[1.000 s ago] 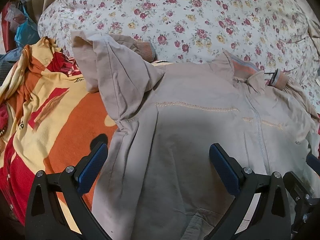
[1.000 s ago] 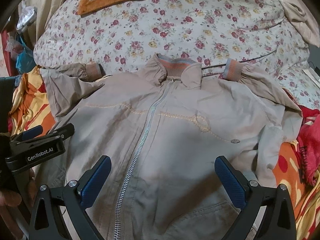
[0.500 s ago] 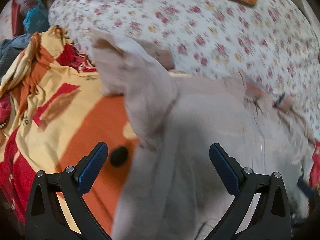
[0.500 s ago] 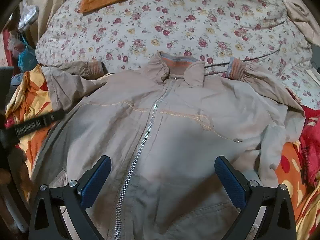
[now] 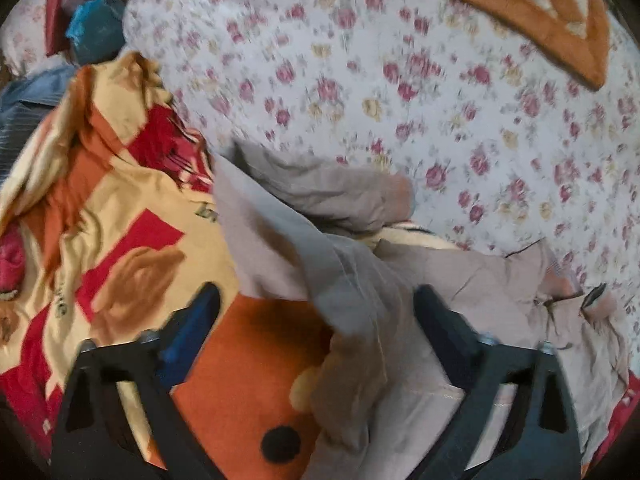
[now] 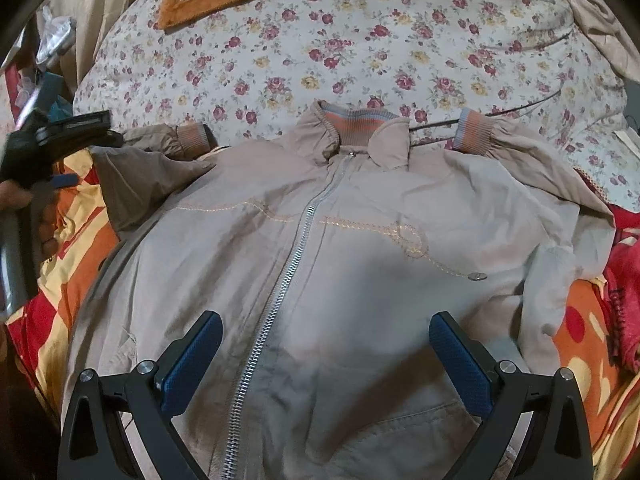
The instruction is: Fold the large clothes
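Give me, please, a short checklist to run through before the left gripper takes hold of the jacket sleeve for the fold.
1. Left gripper open: ok, jaws apart.
2. Left sleeve between its jaws: ok, though the picture is blurred.
3. Right gripper open and free: ok, it holds nothing.
4. Jacket lies front up, zipper closed: ok.
5. Right sleeve flat: not ok, rumpled.
6. Hem flat: cannot tell, out of view.
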